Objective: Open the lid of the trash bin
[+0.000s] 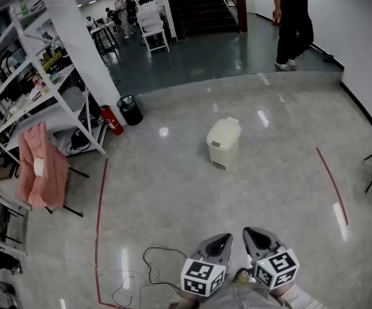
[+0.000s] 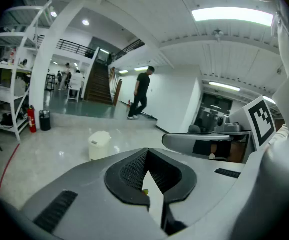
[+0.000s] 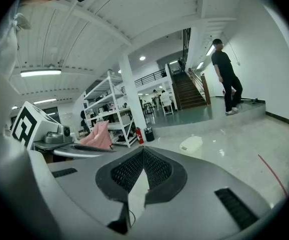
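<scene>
The cream trash bin (image 1: 224,143) stands on the glossy floor in the middle of the head view, lid down. It also shows small and far off as the bin (image 2: 100,144) in the left gripper view and the bin (image 3: 191,144) in the right gripper view. My left gripper (image 1: 219,240) and right gripper (image 1: 255,235) are side by side low in the head view, well short of the bin and pointing toward it. On each, the jaws meet at the tips with nothing between them: left gripper (image 2: 147,151), right gripper (image 3: 143,150).
A person (image 1: 293,24) walks on the raised floor behind the bin. At the left are a white shelf rack (image 1: 38,76), a chair draped in pink cloth (image 1: 41,166), a red fire extinguisher (image 1: 112,120) and a black waste basket (image 1: 130,110). Red tape lines (image 1: 99,224) and a cable (image 1: 154,269) mark the floor.
</scene>
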{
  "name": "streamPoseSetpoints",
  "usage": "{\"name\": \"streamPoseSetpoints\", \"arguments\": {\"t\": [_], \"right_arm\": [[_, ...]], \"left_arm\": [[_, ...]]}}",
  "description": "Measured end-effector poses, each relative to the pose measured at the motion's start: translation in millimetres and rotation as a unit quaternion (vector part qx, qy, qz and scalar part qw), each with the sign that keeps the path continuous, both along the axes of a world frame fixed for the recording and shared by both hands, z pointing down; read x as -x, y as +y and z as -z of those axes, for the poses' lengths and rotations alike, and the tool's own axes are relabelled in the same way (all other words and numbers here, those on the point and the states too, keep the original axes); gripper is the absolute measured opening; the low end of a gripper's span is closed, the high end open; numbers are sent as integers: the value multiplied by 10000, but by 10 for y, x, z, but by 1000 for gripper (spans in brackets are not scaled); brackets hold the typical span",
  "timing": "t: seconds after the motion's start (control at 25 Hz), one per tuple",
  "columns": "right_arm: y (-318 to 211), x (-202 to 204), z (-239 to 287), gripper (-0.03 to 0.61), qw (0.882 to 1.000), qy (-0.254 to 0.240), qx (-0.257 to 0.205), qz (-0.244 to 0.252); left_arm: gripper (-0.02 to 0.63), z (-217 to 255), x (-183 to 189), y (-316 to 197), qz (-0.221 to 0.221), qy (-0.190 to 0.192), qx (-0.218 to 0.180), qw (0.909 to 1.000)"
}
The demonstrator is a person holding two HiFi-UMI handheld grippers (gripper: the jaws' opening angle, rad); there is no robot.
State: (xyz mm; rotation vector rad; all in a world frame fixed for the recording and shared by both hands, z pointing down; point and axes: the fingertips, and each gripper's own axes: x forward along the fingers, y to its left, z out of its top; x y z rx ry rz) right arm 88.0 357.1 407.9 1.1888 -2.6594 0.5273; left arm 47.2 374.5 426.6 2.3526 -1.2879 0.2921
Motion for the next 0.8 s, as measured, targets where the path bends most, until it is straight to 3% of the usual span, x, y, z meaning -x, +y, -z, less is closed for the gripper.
{"name": "streamPoseSetpoints", "arguments": {"t": [0.2,0.48,0.8], "right_arm": [[78,242,239,3,9995,-20,-305,77],[424,449,294,3,9980,97,-431,459],[513,167,260,3,9939,239,-660,852]], "left_arm": [[2,185,251,86,232,-26,-209,9995],[3,282,291,341,292,-229,-335,9987],[2,159,67,330,612,-64,-218,9979]]}}
